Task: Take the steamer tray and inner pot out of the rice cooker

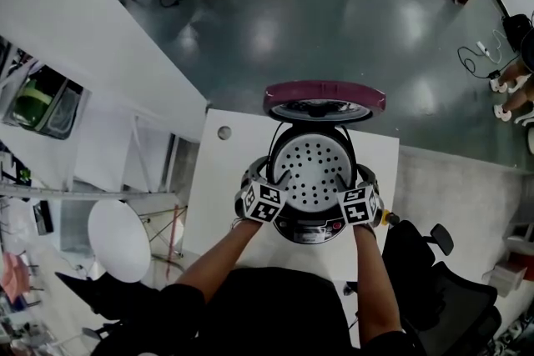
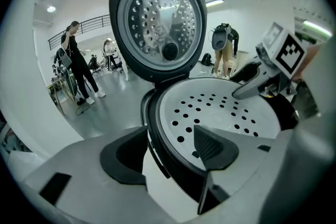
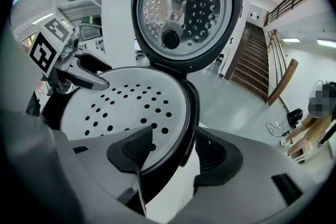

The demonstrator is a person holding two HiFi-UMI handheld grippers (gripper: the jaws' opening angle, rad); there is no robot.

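**Steamer tray [image 1: 313, 167] not yet out of rice cooker [image 1: 310, 231], grippers at the rim**

Head view: The rice cooker stands on a white bench [image 1: 224, 179] with its maroon lid [image 1: 324, 98] tipped up and back. The white perforated steamer tray is seated in the mouth of the cooker. The person holds the left gripper [image 1: 271, 183] at the tray's left edge and the right gripper [image 1: 360, 183] at its right edge, one on each side.

Left gripper view: The fingers [image 2: 215, 147] are spread and straddle the cooker's rim. One dark pad is outside the wall and the other lies over the edge of the tray [image 2: 220, 110]. There is a gap on the outer side, so nothing looks pinched. The lid's [image 2: 157, 21] holed metal underside faces the camera.

Right gripper view: This is the mirror picture. The fingers [image 3: 131, 152] are apart, the inner pad is over the tray's [image 3: 126, 107] edge, the outer pad hangs beside the cooker's wall, and the rim runs between them.

Progress looks early. The lid is up, but neither item has come out. The tray has to be gripped at both edges and lifted clear first. The inner pot is hidden from every view and presumably sits beneath the tray, so it would come out afterwards.
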